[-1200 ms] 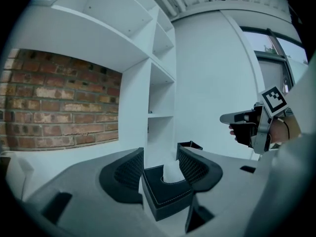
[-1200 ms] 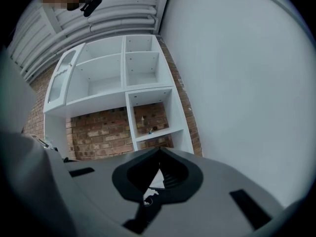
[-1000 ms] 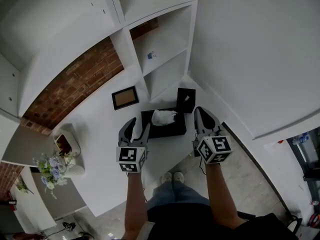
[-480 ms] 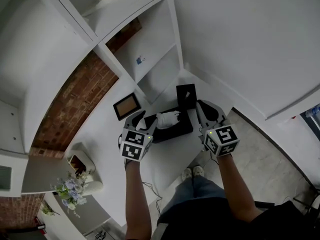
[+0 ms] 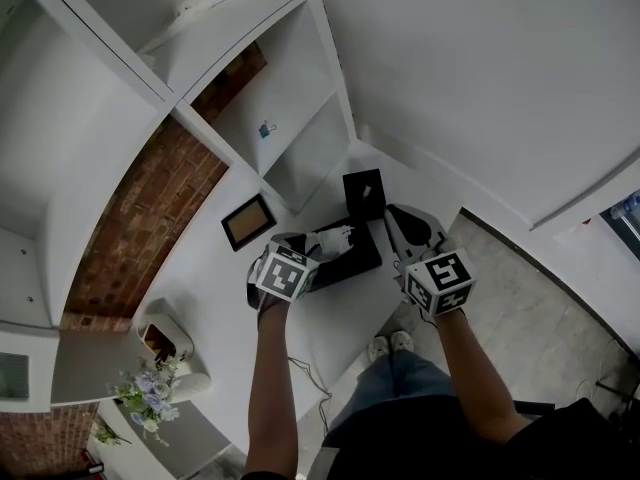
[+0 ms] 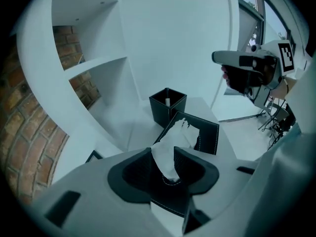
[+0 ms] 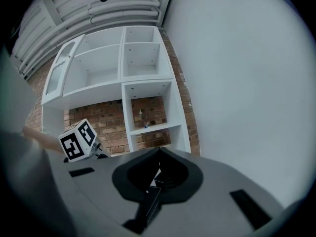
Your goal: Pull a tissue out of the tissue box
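Note:
A black tissue box (image 5: pixel 355 258) lies on the white counter (image 5: pixel 300 338) with a white tissue (image 5: pixel 330 239) sticking up from its slot. My left gripper (image 5: pixel 313 251) points steeply down over it. In the left gripper view the tissue (image 6: pixel 173 144) stands in the gap of the left gripper (image 6: pixel 163 164), whose jaws are closing around it above the box (image 6: pixel 207 135). My right gripper (image 5: pixel 394 215) hovers just right of the box, roughly level and shut, holding nothing. From the left gripper view the right gripper (image 6: pixel 218 58) shows as a single closed bar up in the air.
A small black square holder (image 5: pixel 364 193) stands just behind the box, against white shelving (image 5: pixel 290 138). A dark picture frame (image 5: pixel 248 221) lies to the left, with a flower arrangement (image 5: pixel 140 398) at the counter's near left. A white wall rises to the right.
My left gripper has moved forward and tipped down over the tissue box, and the tissue now sits between its jaws. The right gripper has stayed where it was.

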